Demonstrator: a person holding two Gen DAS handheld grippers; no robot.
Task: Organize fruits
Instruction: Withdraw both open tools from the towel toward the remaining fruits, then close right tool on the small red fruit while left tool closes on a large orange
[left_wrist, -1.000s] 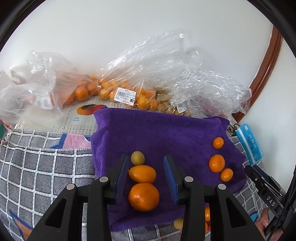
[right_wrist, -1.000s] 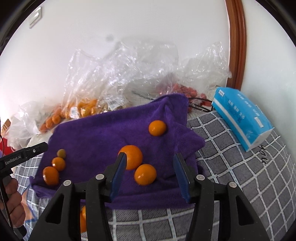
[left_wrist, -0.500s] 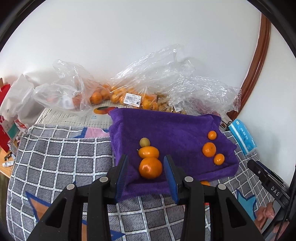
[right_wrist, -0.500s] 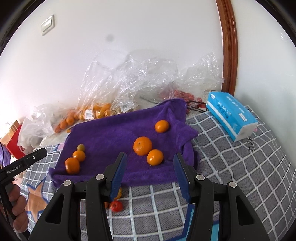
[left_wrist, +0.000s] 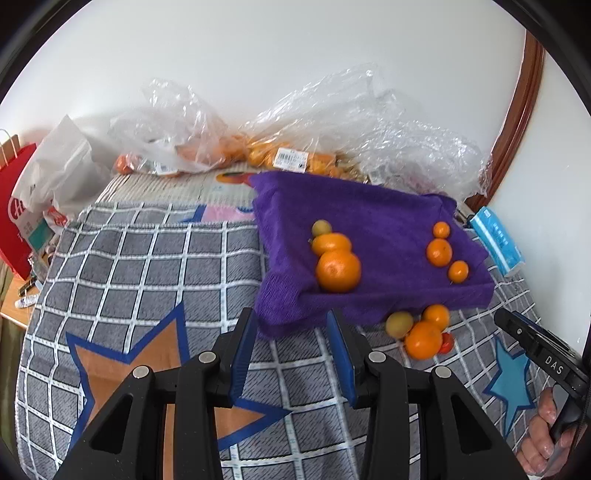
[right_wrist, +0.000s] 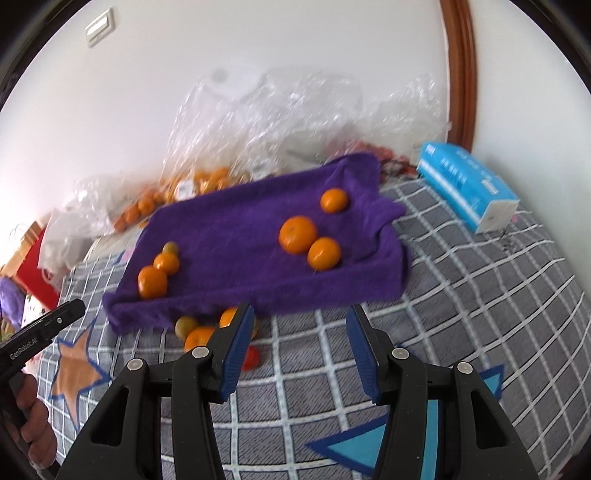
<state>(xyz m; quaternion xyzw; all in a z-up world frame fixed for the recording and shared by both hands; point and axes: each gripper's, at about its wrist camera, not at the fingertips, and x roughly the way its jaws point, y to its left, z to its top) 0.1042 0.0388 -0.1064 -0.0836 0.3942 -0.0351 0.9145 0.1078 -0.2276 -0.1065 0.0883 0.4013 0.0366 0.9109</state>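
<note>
**Fruit lying in two rows on purple towel, both grippers spread and empty**

Sitting on the purple towel (left_wrist: 373, 236): a left row of a small greenish fruit (left_wrist: 320, 228), an oval orange (left_wrist: 331, 243) and a large orange (left_wrist: 338, 270), each touching the next. Resting toward the right side of the towel: a second row of three oranges (left_wrist: 439, 252), the middle one the biggest and touching the nearest, the farthest sitting a little apart in the right wrist view. Lying off the towel, just beside its near edge on the grey checked blanket (left_wrist: 147, 280): a loose cluster of fruit (left_wrist: 421, 330), including a yellowish one, two oranges and something small and red.

Hovering above the blanket short of the towel: left gripper (left_wrist: 291, 354), jaws spread, pinching nothing. Hanging likewise: right gripper (right_wrist: 301, 350), jaws wide apart and empty, its left finger partly hiding the loose cluster.

Piling up against the white wall behind the towel: clear plastic bags (left_wrist: 332, 122) holding more oranges. Lying off to the right on the blanket: a blue tissue pack (right_wrist: 467, 184).
</note>
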